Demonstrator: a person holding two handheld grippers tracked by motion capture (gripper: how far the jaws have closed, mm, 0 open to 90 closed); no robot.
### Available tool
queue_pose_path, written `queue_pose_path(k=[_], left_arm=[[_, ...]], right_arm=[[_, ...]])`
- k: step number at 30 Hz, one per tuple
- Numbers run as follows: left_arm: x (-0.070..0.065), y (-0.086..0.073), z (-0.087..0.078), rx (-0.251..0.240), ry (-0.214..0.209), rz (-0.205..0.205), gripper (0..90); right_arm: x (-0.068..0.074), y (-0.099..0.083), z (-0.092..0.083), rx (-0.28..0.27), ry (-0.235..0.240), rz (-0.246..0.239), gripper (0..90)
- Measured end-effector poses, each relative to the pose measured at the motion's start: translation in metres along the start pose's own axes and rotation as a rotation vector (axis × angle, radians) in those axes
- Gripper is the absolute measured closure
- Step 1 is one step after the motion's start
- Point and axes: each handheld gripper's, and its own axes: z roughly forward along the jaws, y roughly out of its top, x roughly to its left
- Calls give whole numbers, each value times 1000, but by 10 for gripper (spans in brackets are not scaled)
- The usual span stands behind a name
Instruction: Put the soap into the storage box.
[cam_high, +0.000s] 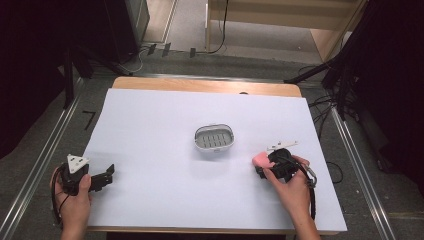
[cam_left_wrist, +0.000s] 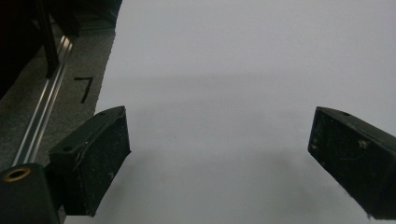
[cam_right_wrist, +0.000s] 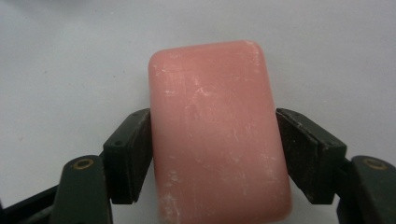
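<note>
The right claw (cam_right_wrist: 212, 154) pinches the pink soap bar (cam_right_wrist: 217, 130) by its long sides, low on the white counter (cam_high: 165, 190), right of the soap dish (cam_high: 214, 137). Such smooth soap could squirt free. The left claw (cam_left_wrist: 219, 158) gapes empty.

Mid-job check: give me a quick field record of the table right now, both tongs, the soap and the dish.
surface: white sheet over the table
soap: pink bar, lying on the sheet at the right, in front of the dish
soap dish: grey, slotted, looks empty, near the middle of the sheet
right tongs: pads pressed on both long sides of the soap bar
left tongs: jaws wide apart, nothing between them, over bare sheet at the left edge
soap in dish: not yet
</note>
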Motion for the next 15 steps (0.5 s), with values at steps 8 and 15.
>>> queue_pose_path(k=[8,15], left_arm=[[0,0,0,2,2,-1,58],[0,0,0,6,-3,0,58]], right_arm=[[2,-2,0,-7,-2,-39,327],[3,3,-1,14,-6,-35,383]])
